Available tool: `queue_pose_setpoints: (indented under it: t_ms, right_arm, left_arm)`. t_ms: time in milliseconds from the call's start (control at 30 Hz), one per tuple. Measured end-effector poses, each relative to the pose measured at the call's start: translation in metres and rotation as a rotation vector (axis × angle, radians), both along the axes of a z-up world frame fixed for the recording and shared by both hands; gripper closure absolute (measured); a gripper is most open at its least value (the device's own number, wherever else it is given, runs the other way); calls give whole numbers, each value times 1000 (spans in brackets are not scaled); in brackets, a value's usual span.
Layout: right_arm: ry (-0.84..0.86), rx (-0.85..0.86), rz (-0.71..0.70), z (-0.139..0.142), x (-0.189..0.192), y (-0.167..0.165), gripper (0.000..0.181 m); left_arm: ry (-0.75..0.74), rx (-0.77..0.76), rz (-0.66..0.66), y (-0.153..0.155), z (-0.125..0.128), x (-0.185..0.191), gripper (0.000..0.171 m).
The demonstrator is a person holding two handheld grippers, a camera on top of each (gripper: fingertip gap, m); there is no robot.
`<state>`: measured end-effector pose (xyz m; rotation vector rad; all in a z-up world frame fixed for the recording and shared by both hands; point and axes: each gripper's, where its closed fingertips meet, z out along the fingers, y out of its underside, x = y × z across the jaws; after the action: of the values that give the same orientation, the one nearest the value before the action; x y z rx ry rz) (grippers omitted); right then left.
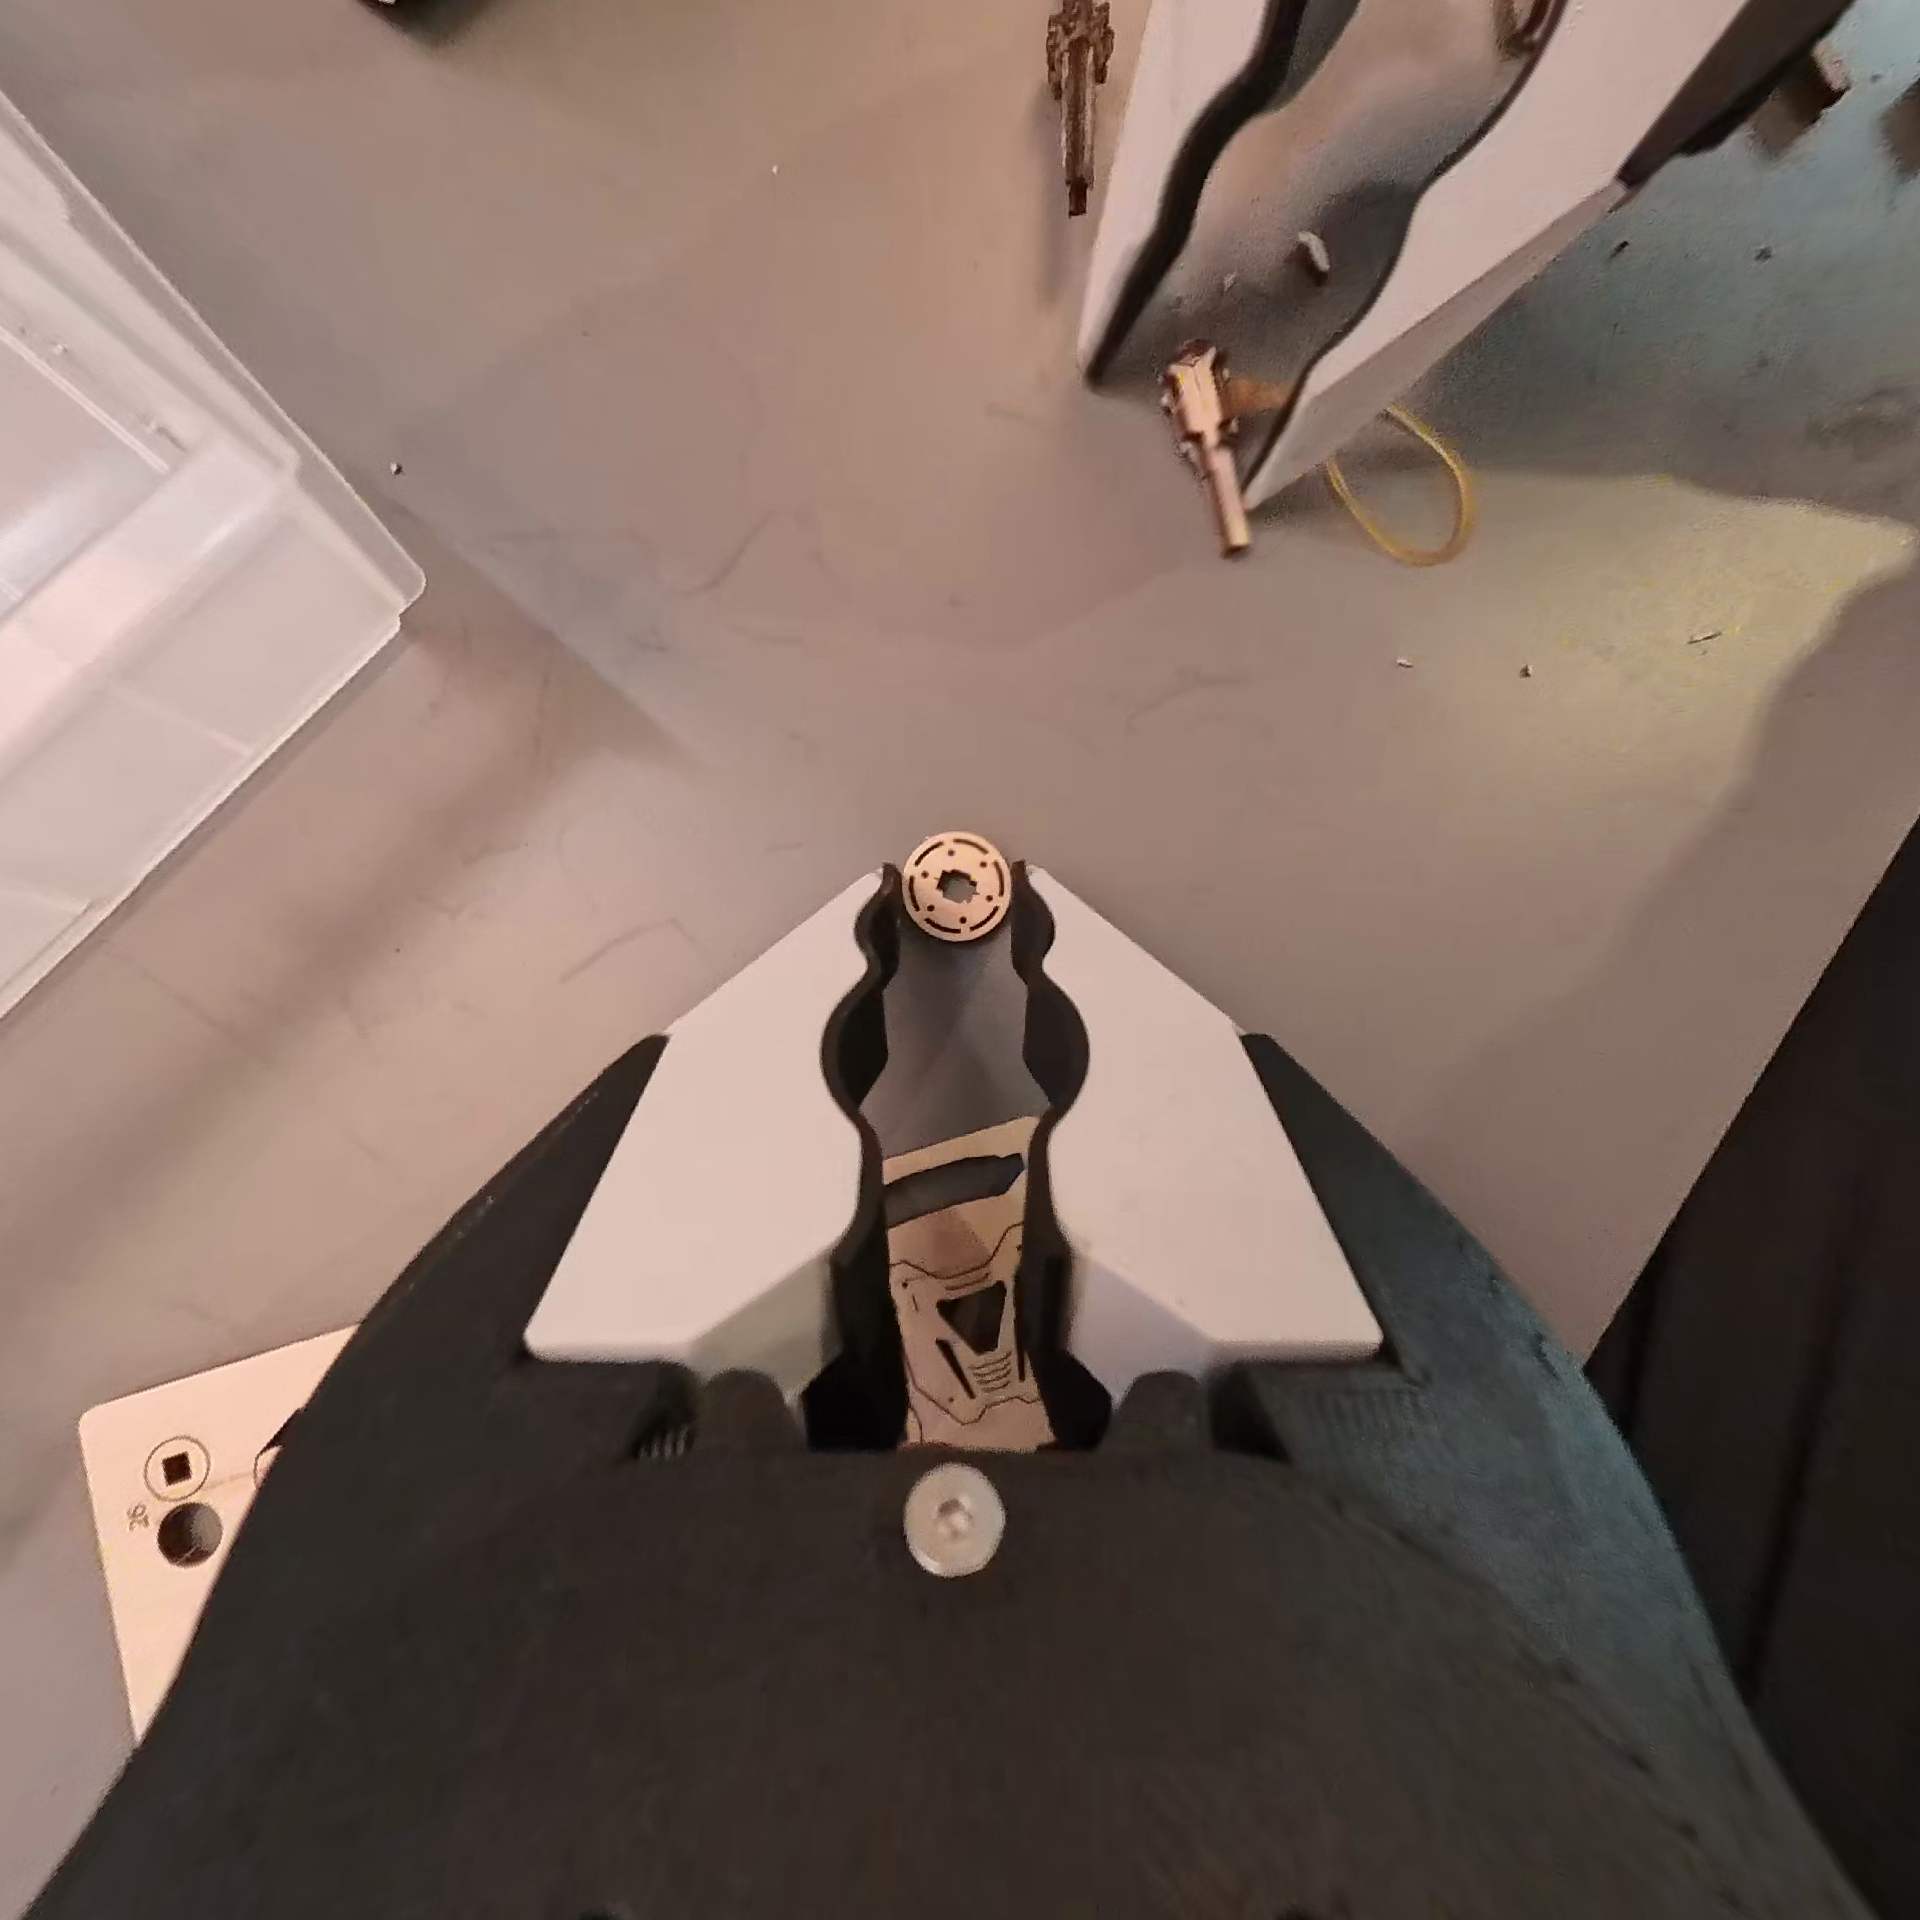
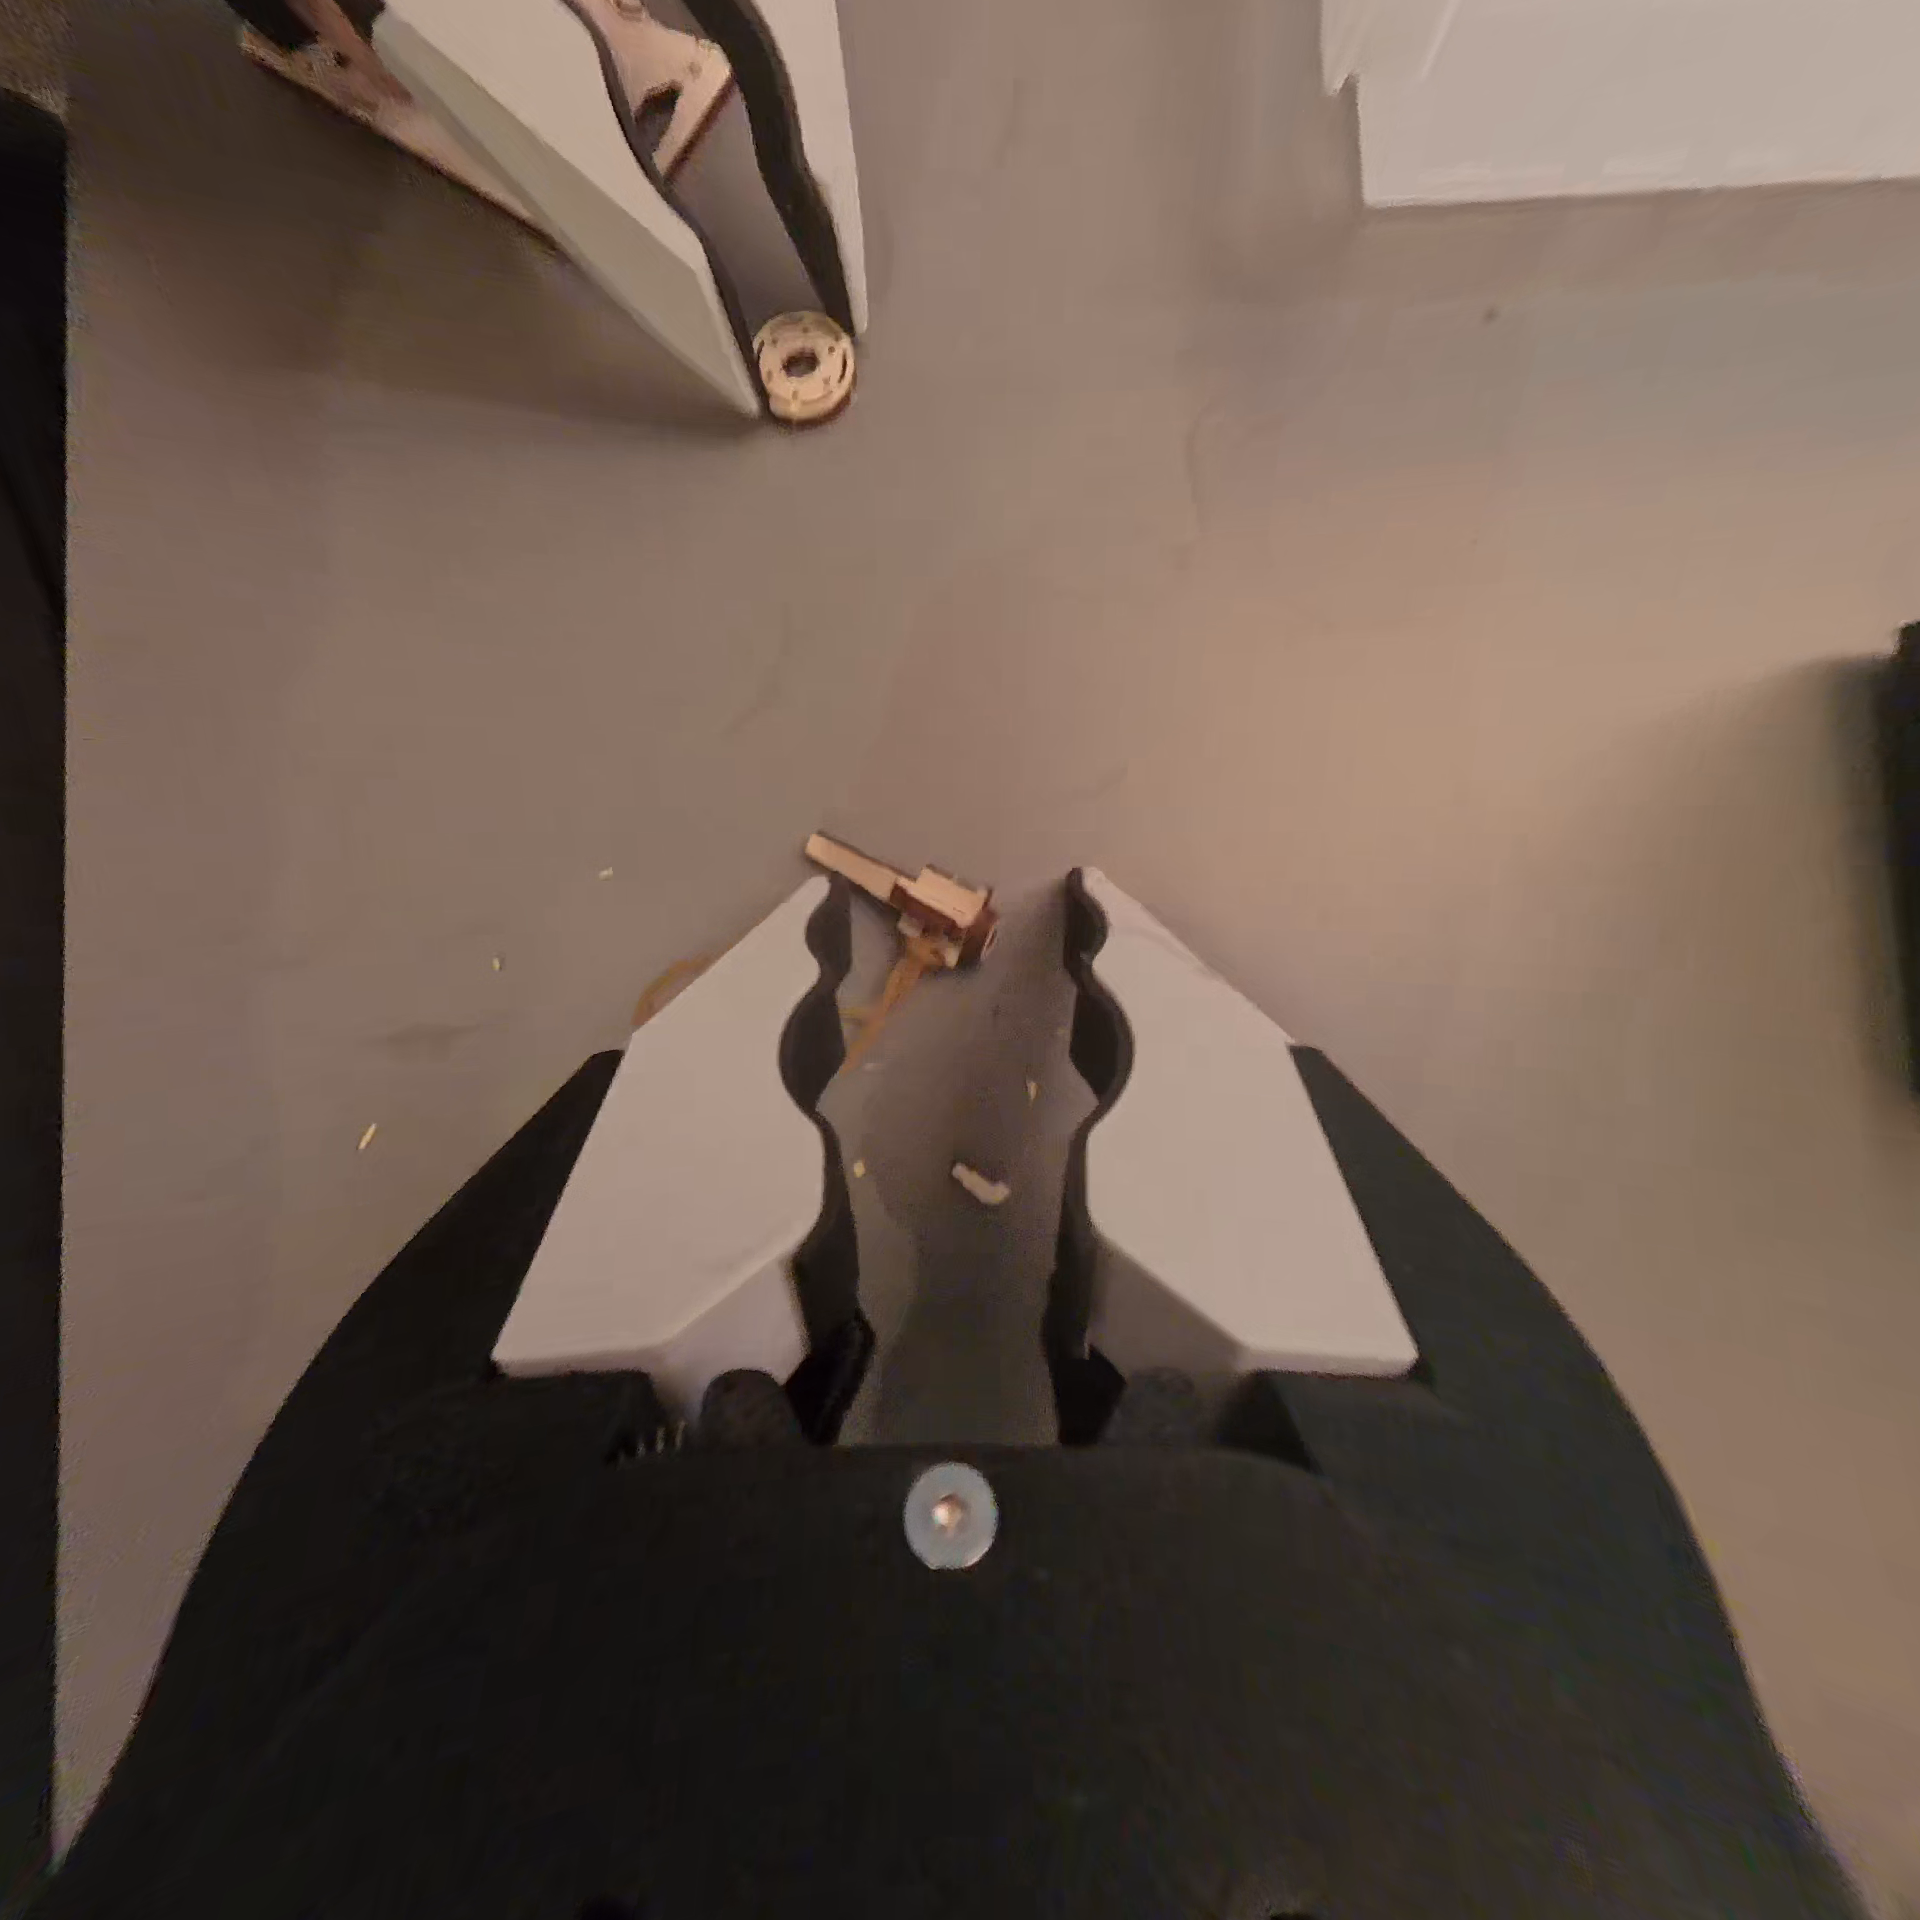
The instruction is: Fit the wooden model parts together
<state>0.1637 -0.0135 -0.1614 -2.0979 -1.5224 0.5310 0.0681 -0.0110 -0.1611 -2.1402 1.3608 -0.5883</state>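
Observation:
My left gripper (image 1: 956,883) is shut on a small round wooden disc (image 1: 956,891) with a toothed centre hole, pinched at the fingertips above the grey table. It also shows in the right wrist view (image 2: 802,358), disc (image 2: 805,374) at its tips. My right gripper (image 2: 951,899) is open and low over the table. A short wooden axle piece (image 2: 914,899) lies between its fingertips, untouched. In the left wrist view the right gripper (image 1: 1184,426) stands at the upper right with the axle piece (image 1: 1210,457) at its tips.
A yellow rubber band (image 1: 1423,499) lies by the axle piece. A clear plastic box (image 1: 156,582) is at the left. A laser-cut wooden sheet (image 1: 177,1507) lies under the left gripper. Another wooden part (image 1: 1081,94) lies at the far edge. A small wooden scrap (image 2: 979,1182) lies between the right fingers. Left tips to right tips: about 10 cm.

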Motion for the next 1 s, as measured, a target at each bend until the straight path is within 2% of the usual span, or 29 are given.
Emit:
queue_pose_setpoints:
  t_ms: [100,367,433,567,633,800,933,1000]
  right_arm:
    - [3,4,5,0,1,0,163]
    - [77,-82,-41,4,18,-24,164]
    - [135,-121,-82,7,23,-28,164]
    - [271,-176,-151,19,29,-33,164]
    - [325,-195,-168,24,30,-34,164]
    - [431,-191,-185,44,23,-33,164]
    - [500,-191,-175,58,12,-35,164]
    - [524,-193,-171,62,8,-36,164]
  left_arm:
    - [-10,1,-1,0,0,1,153]
    - [-53,-8,-34,-11,2,26,152]
    - [-60,12,-33,-11,7,33,137]
    - [-93,79,-86,-20,25,47,126]
    - [-108,114,-125,-27,33,54,126]
    - [-205,198,-201,-46,57,91,132]
    - [-224,217,-222,-52,59,106,143]
    - [-233,214,-211,-51,60,104,155]
